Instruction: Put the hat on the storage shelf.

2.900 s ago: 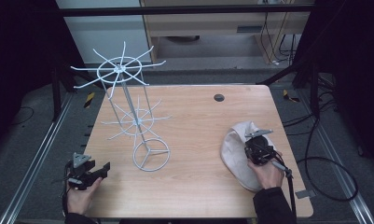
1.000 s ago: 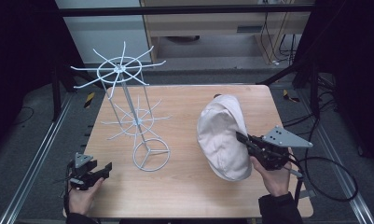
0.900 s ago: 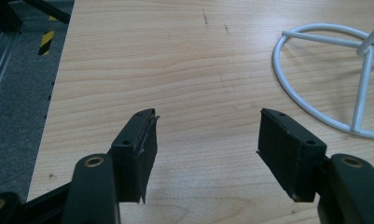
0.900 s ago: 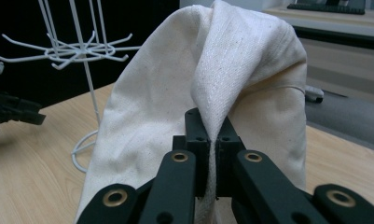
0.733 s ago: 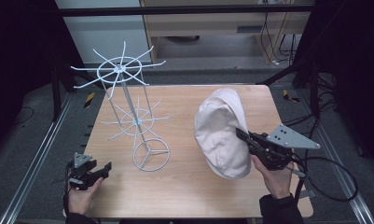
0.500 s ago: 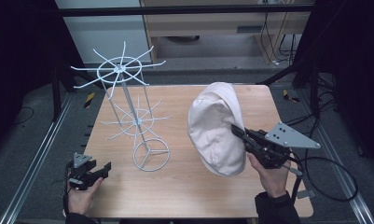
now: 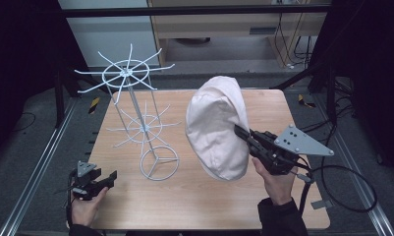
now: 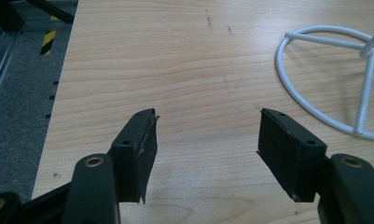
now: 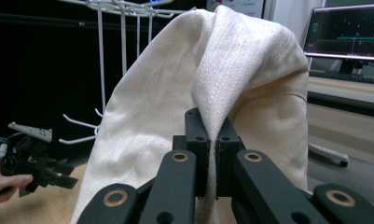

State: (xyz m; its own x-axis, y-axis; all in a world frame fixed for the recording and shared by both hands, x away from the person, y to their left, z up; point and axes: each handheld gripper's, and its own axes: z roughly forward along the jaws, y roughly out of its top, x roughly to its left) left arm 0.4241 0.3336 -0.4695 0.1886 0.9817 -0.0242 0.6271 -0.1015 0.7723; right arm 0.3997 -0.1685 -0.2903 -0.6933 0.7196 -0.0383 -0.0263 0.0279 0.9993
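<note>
A cream cloth hat (image 7: 218, 125) hangs in the air over the right half of the table, held by its edge. My right gripper (image 7: 239, 132) is shut on that hat; in the right gripper view its jaws pinch a fold of the hat (image 9: 212, 93) at my right gripper (image 9: 211, 140). A white wire rack (image 7: 135, 113) with spoke arms stands left of the hat on a ring base (image 8: 324, 74). My left gripper (image 7: 108, 178) rests at the table's front left corner, open, nothing between the jaws of my left gripper (image 8: 207, 140).
The wooden table (image 7: 194, 201) has bare board in front of the rack. A small dark disc (image 7: 230, 101) lies at the back behind the hat. Cables (image 7: 342, 182) trail off the right edge. Black frame rails run along both sides.
The right gripper has lifted the hat off the table and carried it up and leftward toward the rack. The left gripper has stayed put.
</note>
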